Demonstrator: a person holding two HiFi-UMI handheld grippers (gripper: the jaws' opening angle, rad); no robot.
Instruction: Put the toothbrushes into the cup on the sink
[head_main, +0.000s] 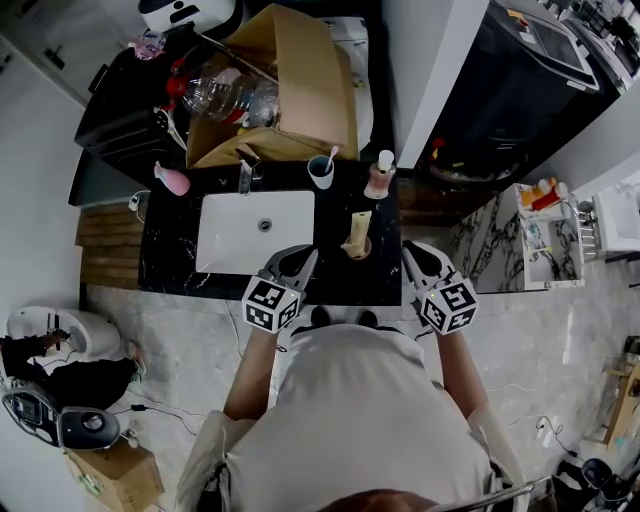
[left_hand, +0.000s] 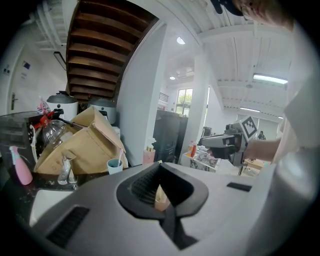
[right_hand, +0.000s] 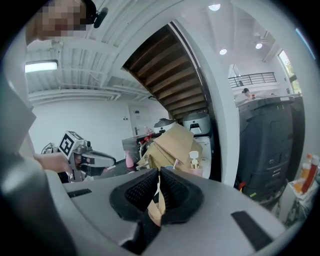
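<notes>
Head view: both pairs of jaws are closed together, with nothing clamped. The left gripper (head_main: 303, 257) and right gripper (head_main: 413, 252) are held at the counter's near edge, pointed forward and slightly downward. The cup (head_main: 320, 173), with one toothbrush (head_main: 331, 155) standing in it, is seen well ahead of the left gripper, beyond the basin (head_main: 225, 235). The beige tube (head_main: 358, 232), just ahead between the grippers, could be toppled by a careless reach.

A toothbrush (head_main: 332, 153) stands in the cup (head_main: 320, 173).
</notes>
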